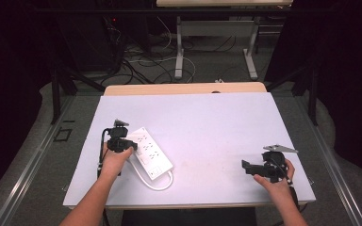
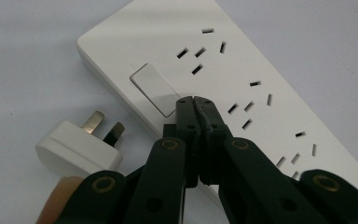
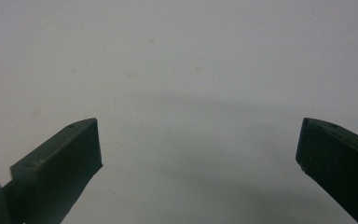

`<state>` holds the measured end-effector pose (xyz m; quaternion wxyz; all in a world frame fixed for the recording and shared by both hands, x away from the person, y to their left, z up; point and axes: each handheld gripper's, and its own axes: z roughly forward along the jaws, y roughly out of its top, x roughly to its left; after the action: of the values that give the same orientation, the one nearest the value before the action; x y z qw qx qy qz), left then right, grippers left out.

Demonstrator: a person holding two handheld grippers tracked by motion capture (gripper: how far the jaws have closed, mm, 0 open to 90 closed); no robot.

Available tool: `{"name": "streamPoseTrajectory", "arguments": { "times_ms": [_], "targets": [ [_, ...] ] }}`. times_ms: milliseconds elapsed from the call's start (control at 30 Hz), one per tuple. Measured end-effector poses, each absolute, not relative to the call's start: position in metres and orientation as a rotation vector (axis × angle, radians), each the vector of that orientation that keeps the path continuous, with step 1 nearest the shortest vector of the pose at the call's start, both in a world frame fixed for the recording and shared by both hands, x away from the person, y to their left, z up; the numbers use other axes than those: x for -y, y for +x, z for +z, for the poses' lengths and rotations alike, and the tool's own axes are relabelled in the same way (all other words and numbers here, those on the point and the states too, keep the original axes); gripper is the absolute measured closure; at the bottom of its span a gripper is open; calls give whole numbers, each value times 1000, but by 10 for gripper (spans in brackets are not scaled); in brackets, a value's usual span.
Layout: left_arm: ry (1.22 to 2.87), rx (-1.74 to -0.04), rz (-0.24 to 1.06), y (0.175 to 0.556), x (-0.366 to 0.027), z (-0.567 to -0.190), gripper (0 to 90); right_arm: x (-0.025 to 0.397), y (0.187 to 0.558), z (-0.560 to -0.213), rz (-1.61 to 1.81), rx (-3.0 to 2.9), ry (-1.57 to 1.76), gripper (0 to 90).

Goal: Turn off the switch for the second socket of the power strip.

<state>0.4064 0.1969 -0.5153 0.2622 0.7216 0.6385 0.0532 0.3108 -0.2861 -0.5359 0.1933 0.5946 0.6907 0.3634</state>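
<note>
White plastic sits under your left gripper (image 2: 195,99): the power strip (image 1: 148,149) lies at about eight o'clock on the table (image 1: 217,122), and your jaws are closed together, holding nothing, tips resting at the edge of its switch (image 2: 154,88). The plug (image 2: 77,147) lies loose just beside the strip, at eight o'clock from the tips, its cable (image 1: 162,184) looping off the near end. Your right gripper (image 1: 254,165) hovers at four o'clock, jaws spread wide and empty. Press off-centre and the tips may skid off the switch, or shove the light strip sideways into the plug.
</note>
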Motion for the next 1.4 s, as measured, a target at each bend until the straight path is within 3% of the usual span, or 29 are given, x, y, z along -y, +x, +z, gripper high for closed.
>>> {"name": "streamPoseTrajectory", "arguments": {
  "times_ms": [1400],
  "targets": [
    [1929,-1677,175,401,-203,-494,799,286,312,-536,1020,-1935,1670,0]
  ]
}}
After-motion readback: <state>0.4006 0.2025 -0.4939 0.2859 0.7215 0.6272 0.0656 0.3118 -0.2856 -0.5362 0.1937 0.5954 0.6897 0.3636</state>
